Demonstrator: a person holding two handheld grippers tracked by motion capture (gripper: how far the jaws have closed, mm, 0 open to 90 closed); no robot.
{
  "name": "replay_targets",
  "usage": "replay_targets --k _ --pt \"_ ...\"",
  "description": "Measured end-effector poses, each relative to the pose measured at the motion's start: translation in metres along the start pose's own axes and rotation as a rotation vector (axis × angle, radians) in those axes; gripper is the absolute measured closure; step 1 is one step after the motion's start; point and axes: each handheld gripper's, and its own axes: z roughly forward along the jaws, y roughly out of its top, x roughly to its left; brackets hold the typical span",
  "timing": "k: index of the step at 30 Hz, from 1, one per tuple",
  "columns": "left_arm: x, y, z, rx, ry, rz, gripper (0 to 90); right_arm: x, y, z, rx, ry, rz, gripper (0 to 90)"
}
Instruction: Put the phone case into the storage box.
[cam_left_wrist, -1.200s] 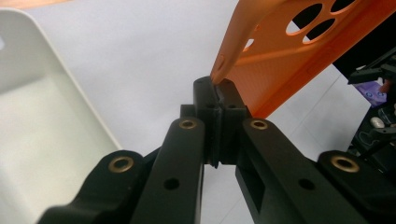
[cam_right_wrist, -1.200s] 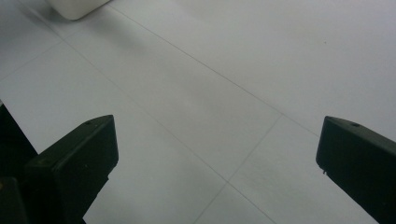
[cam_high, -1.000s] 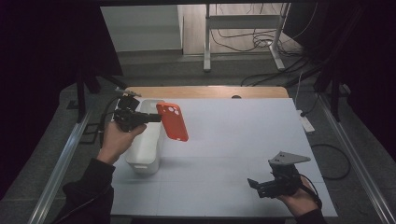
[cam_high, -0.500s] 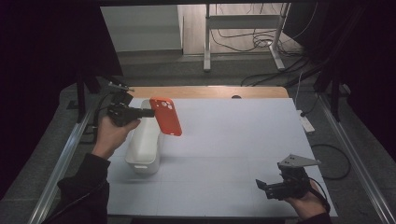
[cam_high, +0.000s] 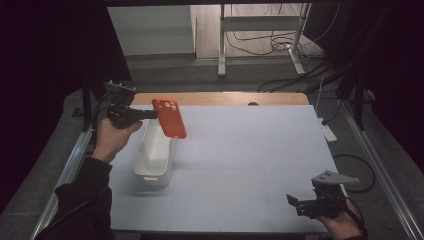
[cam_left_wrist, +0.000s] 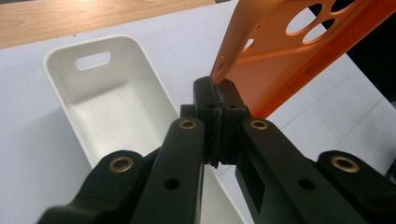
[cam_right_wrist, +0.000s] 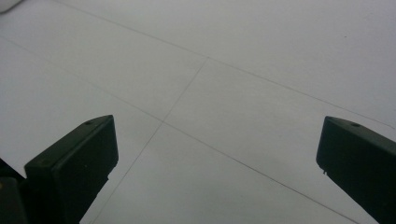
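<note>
Overall, the desk (cam_high: 240, 165) carries a white covering with a bare wooden strip along its far edge. Near the left edge stands a white oblong bin (cam_high: 155, 155), open side up, nothing visible inside. Above its far end the left gripper (cam_high: 150, 114) holds an orange phone case (cam_high: 169, 118) aloft, jaws clamped on the case's edge. At the near right corner the right gripper (cam_high: 295, 202) rests low, jaws wide with nothing between them.
</note>
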Motion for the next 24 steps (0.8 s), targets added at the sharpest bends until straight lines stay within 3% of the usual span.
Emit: replay_targets --k 24 --pt "0.034 0.015 -0.008 0.000 0.122 -0.039 89.2 -0.005 -0.007 -0.014 -0.014 -0.042 0.026 0.0"
